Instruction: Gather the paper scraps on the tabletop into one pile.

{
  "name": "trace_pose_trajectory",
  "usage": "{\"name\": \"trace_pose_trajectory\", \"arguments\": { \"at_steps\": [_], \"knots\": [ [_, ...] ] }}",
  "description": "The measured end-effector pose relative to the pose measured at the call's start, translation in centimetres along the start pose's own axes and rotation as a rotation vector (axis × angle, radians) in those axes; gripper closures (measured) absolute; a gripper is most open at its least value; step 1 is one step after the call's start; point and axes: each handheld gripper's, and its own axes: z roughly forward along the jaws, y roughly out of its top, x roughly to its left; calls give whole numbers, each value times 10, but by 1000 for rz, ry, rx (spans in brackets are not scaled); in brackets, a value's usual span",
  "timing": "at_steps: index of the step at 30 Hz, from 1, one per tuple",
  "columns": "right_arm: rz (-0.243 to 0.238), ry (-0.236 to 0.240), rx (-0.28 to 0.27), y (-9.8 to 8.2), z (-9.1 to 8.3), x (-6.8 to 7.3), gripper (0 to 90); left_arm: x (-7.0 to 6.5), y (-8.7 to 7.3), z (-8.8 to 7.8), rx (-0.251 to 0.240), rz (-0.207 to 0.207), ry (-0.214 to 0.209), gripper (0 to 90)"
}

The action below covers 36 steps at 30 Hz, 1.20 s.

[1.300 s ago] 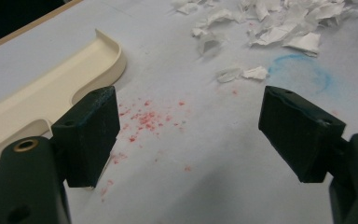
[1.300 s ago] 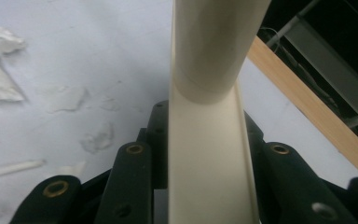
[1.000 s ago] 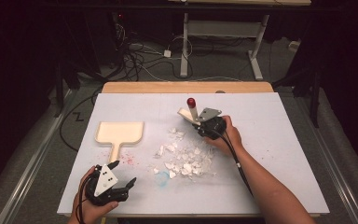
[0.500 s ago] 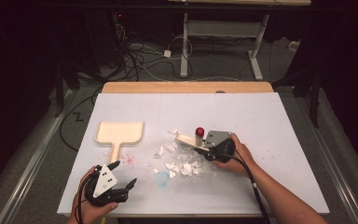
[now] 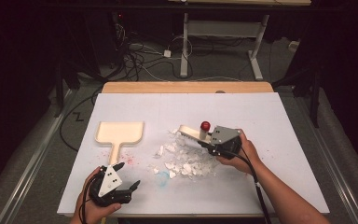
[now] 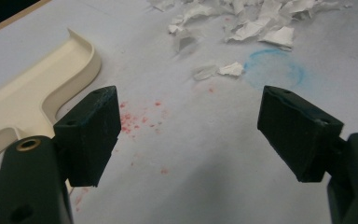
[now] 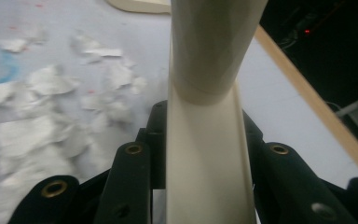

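A cream dustpan [image 5: 120,133] lies flat at the table's left, its handle toward me; in the left gripper view it is the dustpan [image 6: 28,93] at the left edge. Torn white paper scraps [image 5: 186,161] are strewn mid-table. My right gripper [image 5: 210,141] is shut on the handle of a cream brush [image 5: 189,132] with a red knob [image 5: 205,125], held low over the right edge of the scraps. The right gripper view shows the brush handle [image 7: 205,140] clamped between the jaws. My left gripper [image 5: 128,175] rests near the front edge, open and with nothing in it [image 6: 186,126].
A faint blue ring [image 6: 275,70] and red specks [image 6: 135,121] mark the white table cover [image 5: 279,121]. A wooden table edge [image 5: 186,87] runs along the far side. Cables and a metal stand lie on the dark floor beyond.
My right gripper has carried the brush from the far side of the scraps toward me and to the right, and the brush has tipped from upright to a low slant. The left gripper stayed put.
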Motion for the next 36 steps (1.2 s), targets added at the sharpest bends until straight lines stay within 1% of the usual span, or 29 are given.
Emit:
{"name": "trace_pose_trajectory", "arguments": {
  "at_steps": [1,2,4,5,6,8,10,12,14,15,16,17,18,20,21,23,24,25,26,29,30,31,33,34,36],
  "knots": [
    [-5,-11,8,2,4,-4,687,0,0,0,-3,-7,-2,207],
    [-3,-21,10,4,8,-8,687,0,-1,0,5,-16,-5,207],
    [3,-24,23,8,17,-17,686,1,-1,0,4,-17,-5,207],
    [20,-35,21,11,24,-22,687,2,-1,0,-2,-8,-3,207],
    [32,-39,24,12,29,-24,687,2,-1,0,-3,-9,-5,207],
    [38,-61,33,16,44,-33,686,2,-1,0,-3,-7,-5,207],
    [62,-62,39,18,56,-38,687,2,-1,1,-4,-9,-11,207],
    [65,-74,52,21,69,-40,686,1,-1,2,0,0,-13,207],
    [60,-60,67,23,82,-41,687,0,-1,2,6,-16,-22,207],
    [65,-51,67,23,88,-41,686,0,-1,2,8,-19,-25,207],
    [59,-39,79,23,93,-40,687,0,-1,2,8,-19,-25,207],
    [51,-36,79,24,99,-38,687,0,-1,4,12,-21,-29,207],
    [60,-24,72,25,101,-37,687,0,-1,5,13,-25,-34,207],
    [43,-2,85,29,106,-34,687,-1,0,6,18,-21,-35,206],
    [27,7,89,31,106,-31,687,-1,0,6,19,-19,-36,206],
    [12,44,86,33,106,-25,687,-2,1,6,19,-16,-32,206],
    [-7,61,79,33,104,-21,687,-2,0,6,18,-16,-33,206],
    [-14,83,62,33,102,-17,686,-2,0,6,18,-17,-32,206],
    [-22,114,54,33,99,-14,686,-1,-1,6,18,-20,-32,206],
    [-72,181,23,32,88,-2,686,1,-1,5,12,-37,-31,206],
    [-77,200,18,32,84,3,686,1,0,5,10,-38,-30,206],
    [-102,224,14,31,79,8,686,1,0,5,10,-37,-30,206],
    [-141,263,14,30,72,13,685,0,0,5,16,-25,-33,206],
    [-160,271,13,29,67,16,686,-1,0,6,16,-24,-32,206],
    [-177,319,-6,27,58,17,686,-2,1,6,16,-23,-32,206]
  ]
}}
